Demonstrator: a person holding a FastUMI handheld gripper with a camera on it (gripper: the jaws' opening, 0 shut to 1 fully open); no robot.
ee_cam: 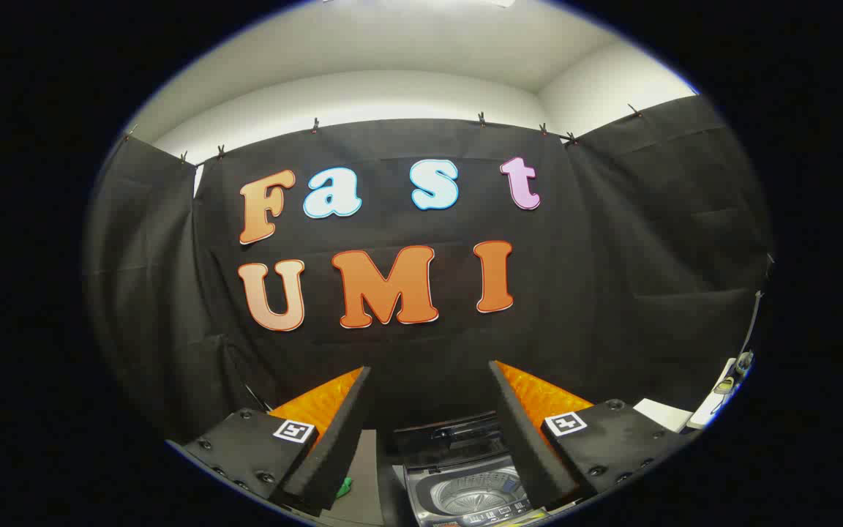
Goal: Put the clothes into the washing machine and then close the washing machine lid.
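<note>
My gripper is held high and stands open, nothing between its two orange fingers with black foam pads. Far below, between the fingers, sits a small grey top-loading washing machine. Its lid is raised at the back and the metal drum looks bare. A bit of green cloth lies on the surface left of the machine, just past the left finger's base.
The black cloth wall rises straight ahead behind the machine. At the right, beyond the right finger, a white flat object and a white shelf edge with small items sit by the wall.
</note>
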